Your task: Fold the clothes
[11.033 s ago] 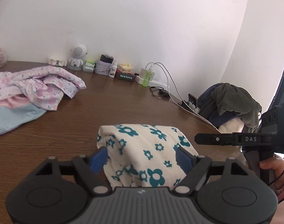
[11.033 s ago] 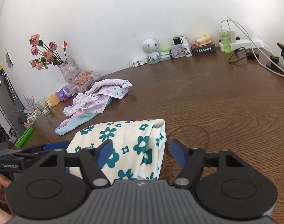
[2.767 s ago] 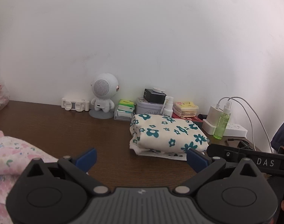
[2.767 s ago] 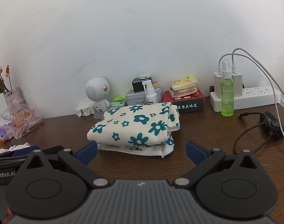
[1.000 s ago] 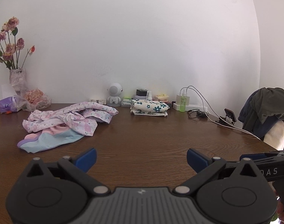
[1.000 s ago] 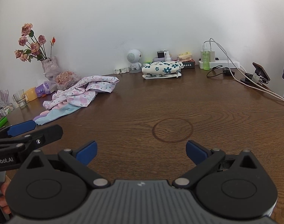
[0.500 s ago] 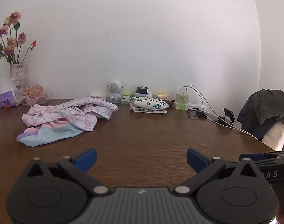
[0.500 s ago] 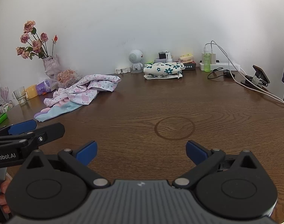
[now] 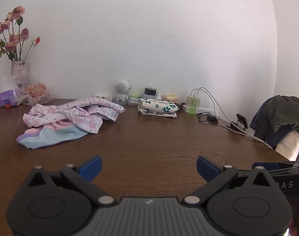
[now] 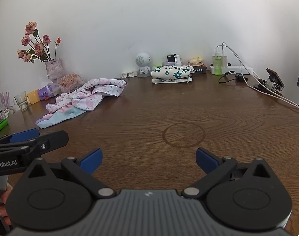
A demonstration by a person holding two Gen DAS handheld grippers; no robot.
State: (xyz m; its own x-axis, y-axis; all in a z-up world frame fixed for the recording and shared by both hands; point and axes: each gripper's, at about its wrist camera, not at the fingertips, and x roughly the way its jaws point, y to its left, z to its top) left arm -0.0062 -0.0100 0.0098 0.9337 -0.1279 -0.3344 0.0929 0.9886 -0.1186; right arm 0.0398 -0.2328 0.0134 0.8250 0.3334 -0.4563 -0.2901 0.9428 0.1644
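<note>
- Teal-flowered cloth (image 9: pixel 158 108): folded, parked by wall.
- Pink heap (image 9: pixel 70 118): unfolded (apparently next).
- Left gripper (image 9: pixel 149 167), right gripper (image 10: pixel 148 160): jaws apart, empty.

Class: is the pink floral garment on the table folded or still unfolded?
Unfolded. The pink floral garment lies crumpled in a loose heap over a light blue piece, unlike the squared teal-flowered bundle.

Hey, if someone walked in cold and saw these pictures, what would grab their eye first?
Probably the rumpled heap of pink floral and pale blue clothes on the left of the brown table, unfolded. Next, the neatly folded cream garment with teal flowers at the back by the wall, beside the little white robot figure. Both open grippers, left and right, hold nothing.
</note>
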